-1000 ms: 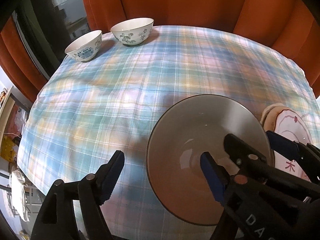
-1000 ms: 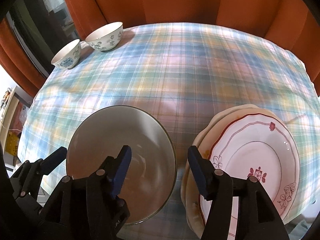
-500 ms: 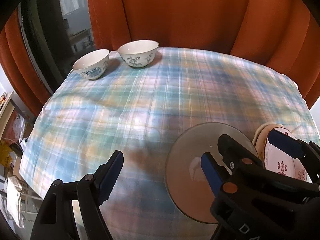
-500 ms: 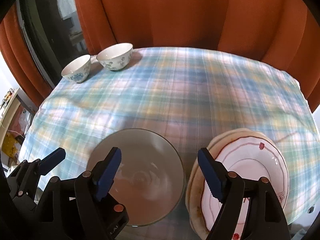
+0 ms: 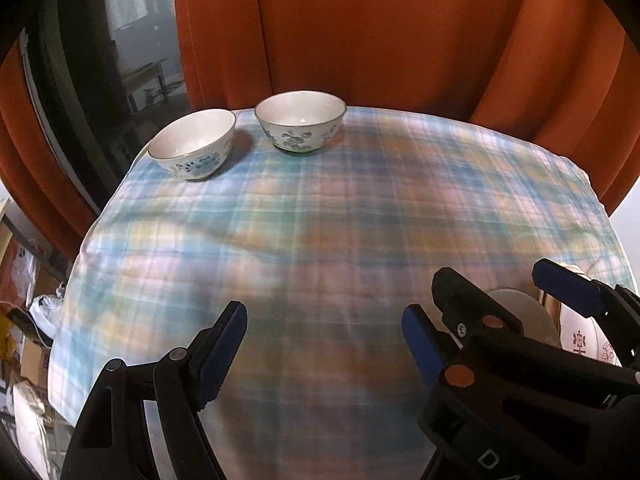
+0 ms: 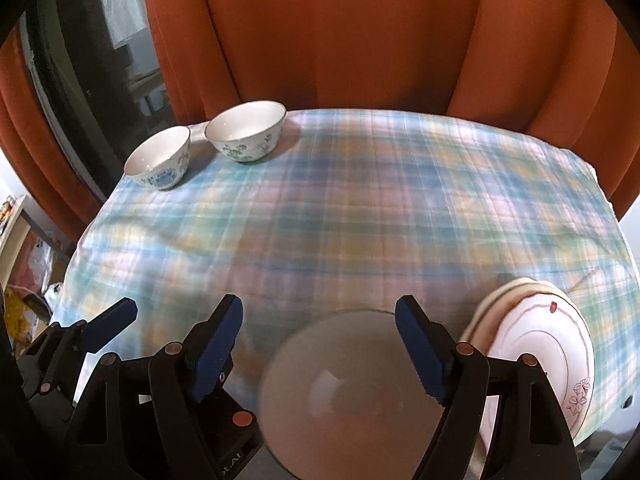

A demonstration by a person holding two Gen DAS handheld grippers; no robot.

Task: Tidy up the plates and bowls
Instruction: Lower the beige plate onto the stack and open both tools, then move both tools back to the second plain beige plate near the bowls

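Observation:
Two white bowls with blue flower patterns stand at the far left of the table: a smaller one (image 5: 193, 145) (image 6: 159, 158) and a larger one (image 5: 300, 121) (image 6: 246, 131). A grey bowl (image 6: 352, 392) (image 5: 520, 312) sits at the near edge. A stack of plates with a red-patterned top plate (image 6: 544, 356) (image 5: 584, 340) lies to its right. My left gripper (image 5: 324, 348) is open and empty above the cloth, left of the grey bowl. My right gripper (image 6: 318, 344) is open and empty above the grey bowl.
A blue and pink plaid tablecloth (image 5: 360, 220) (image 6: 380, 208) covers the round table. Orange curtains (image 5: 360, 32) hang close behind it. A dark window (image 5: 100, 80) is at the left, with clutter on the floor below.
Both grippers have pulled back and up from the table. The grey bowl and plates now sit lower and smaller in view. The bowl stays on the cloth.

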